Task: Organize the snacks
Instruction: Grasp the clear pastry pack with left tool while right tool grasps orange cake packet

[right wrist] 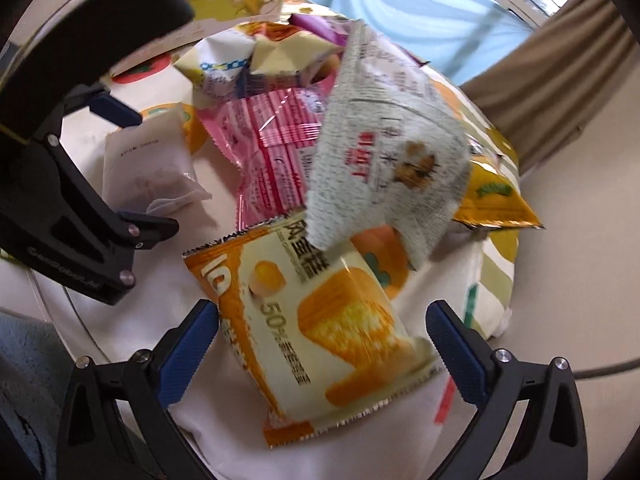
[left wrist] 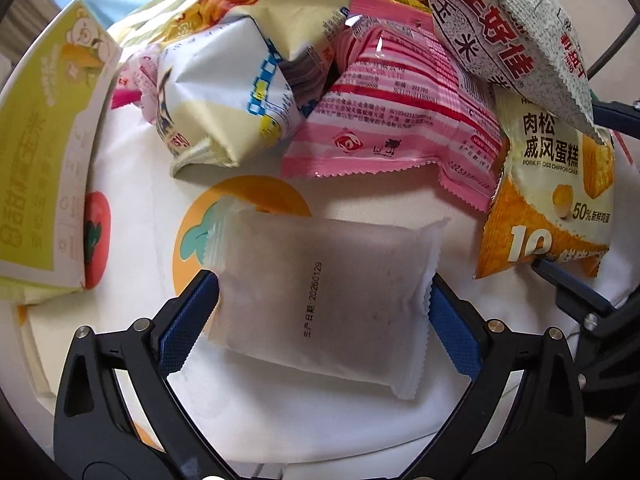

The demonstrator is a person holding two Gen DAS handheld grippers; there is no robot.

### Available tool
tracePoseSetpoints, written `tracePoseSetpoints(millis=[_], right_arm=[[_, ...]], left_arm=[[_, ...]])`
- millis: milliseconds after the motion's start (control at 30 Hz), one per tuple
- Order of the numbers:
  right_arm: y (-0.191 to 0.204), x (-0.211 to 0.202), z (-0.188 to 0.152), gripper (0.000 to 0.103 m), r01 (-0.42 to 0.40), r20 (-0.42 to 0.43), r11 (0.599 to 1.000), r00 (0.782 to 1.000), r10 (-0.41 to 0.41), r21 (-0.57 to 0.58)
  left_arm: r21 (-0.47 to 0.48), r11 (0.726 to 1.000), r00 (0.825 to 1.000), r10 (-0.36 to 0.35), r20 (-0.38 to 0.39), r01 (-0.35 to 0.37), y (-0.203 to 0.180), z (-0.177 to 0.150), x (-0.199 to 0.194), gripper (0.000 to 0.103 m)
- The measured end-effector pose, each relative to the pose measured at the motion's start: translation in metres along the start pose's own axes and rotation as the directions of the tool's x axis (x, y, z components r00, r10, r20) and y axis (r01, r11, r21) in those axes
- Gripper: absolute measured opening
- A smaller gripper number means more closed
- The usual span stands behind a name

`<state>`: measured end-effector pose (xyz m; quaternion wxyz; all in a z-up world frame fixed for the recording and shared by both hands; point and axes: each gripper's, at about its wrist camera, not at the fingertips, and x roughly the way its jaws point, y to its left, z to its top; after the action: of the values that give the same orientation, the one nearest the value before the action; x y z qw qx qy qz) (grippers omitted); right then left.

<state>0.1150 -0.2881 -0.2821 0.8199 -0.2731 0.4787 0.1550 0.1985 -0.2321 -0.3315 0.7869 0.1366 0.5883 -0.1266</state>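
Note:
My left gripper (left wrist: 324, 300) is open with its blue pads on either side of a frosted white snack packet (left wrist: 320, 300) lying on the fruit-print cloth (left wrist: 380, 216); the same packet shows in the right wrist view (right wrist: 148, 168). My right gripper (right wrist: 322, 330) is open around an orange and cream chiffon cake bag (right wrist: 316, 328), which also shows in the left wrist view (left wrist: 560, 184). Behind lies a heap: a pink striped packet (left wrist: 400, 120), a pale yellow bag (left wrist: 224, 108), and a speckled white bag with red writing (left wrist: 508, 28), also in the right wrist view (right wrist: 384, 160).
A yellow-green carton with a bear picture (left wrist: 44, 140) lies at the left edge of the cloth. A yellow packet (right wrist: 496, 200) sits at the heap's right side. The cloth ends at a rounded edge on the right (right wrist: 496, 300), with curtains (right wrist: 560, 80) beyond.

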Motion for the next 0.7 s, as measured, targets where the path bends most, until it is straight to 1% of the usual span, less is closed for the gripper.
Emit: tracePoseSetpoints(millis=[133,267,300,367,400,433,467,533,567,667,700], right_arm=[[0.0,0.012,-0.001,0.103,-0.023,-0.019,0.999,1.0,0.022,-0.027],[0.0,0.016,-0.001,0.103,-0.026,-0.033,0.998,0.999,0.024,-0.055],[0.001,0.017,-0.002,0.103,-0.029,-0.035,0.998,0.999,0.027,-0.056],[0.002,0.019,-0.002,0.1,-0.032,-0.041,0.998,0.999,0.029,-0.063],[0.003,0.019,-0.003,0.096,-0.032,-0.042,0.997,0.999,0.029,-0.069],[0.006,0.02,-0.003,0.089,-0.035,-0.043,0.997,0.999,0.032,-0.073],[0.008,0.02,-0.003,0.088,-0.045,-0.046,0.996,0.998,0.041,-0.075],[0.013,0.021,-0.005,0.075,-0.032,-0.053,0.996,0.998,0.028,-0.083],[0.014,0.02,-0.005,0.074,-0.024,-0.055,0.996,0.998,0.019,-0.087],[0.016,0.019,-0.006,0.072,-0.032,-0.051,0.997,0.998,0.028,-0.067],[0.016,0.019,-0.006,0.071,-0.03,-0.051,0.998,0.998,0.027,-0.064]], left_arm=[[0.014,1.0,1.0,-0.028,0.007,0.028,0.016,-0.002,-0.002,0.1],[0.085,0.996,1.0,-0.009,-0.018,0.011,0.018,-0.002,0.007,0.101],[0.086,0.996,1.0,-0.018,-0.015,0.019,0.021,-0.002,0.007,0.101],[0.079,0.996,0.999,-0.04,-0.017,0.041,0.027,-0.001,0.008,0.101],[0.077,0.996,0.999,-0.047,-0.017,0.048,0.029,-0.002,0.007,0.101],[0.076,0.995,0.998,-0.056,-0.014,0.057,0.032,-0.001,0.008,0.099],[0.074,0.995,0.998,-0.061,-0.01,0.061,0.038,-0.004,0.006,0.097],[0.073,0.996,0.998,-0.061,-0.001,0.061,0.046,-0.006,0.003,0.088],[0.071,0.995,0.997,-0.072,0.004,0.072,0.051,-0.006,0.002,0.087],[0.071,0.993,0.995,-0.096,0.011,0.095,0.058,-0.008,-0.002,0.08],[0.073,0.992,0.995,-0.101,0.014,0.099,0.06,-0.008,-0.004,0.074]])
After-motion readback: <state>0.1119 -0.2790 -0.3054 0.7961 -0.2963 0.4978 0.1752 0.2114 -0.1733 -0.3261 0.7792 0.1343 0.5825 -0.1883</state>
